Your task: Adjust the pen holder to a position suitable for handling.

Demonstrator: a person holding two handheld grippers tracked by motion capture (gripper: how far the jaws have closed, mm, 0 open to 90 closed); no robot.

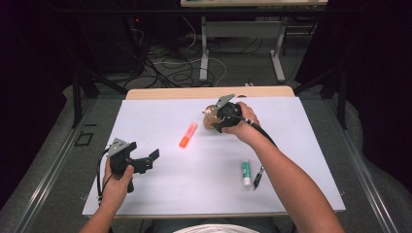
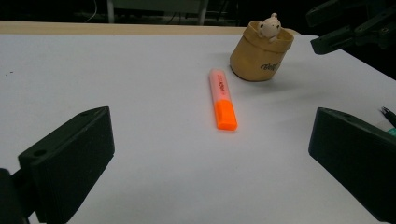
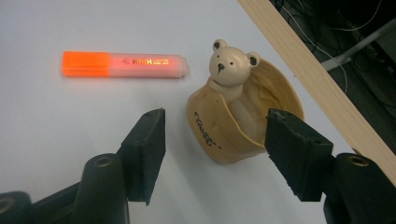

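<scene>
White desk [image 1: 160, 121] carries four loose items: one tan bear-figure pot [image 3: 243, 116] toward the far edge, one orange highlighter [image 1: 188, 135] just left of it, and near the right forearm one glue stick [image 1: 247, 173] touching or just beside one dark pen [image 1: 258, 177]. Right claw [image 3: 212, 144] is released, jaws straddling the pot without clear contact; left claw [image 1: 145, 162] is released too, hovering well apart from everything. Judged risk: the pot stands close to the wooden strip [image 3: 317, 79], so an off-centre closure on its flared rim could tip or push it outward.
</scene>
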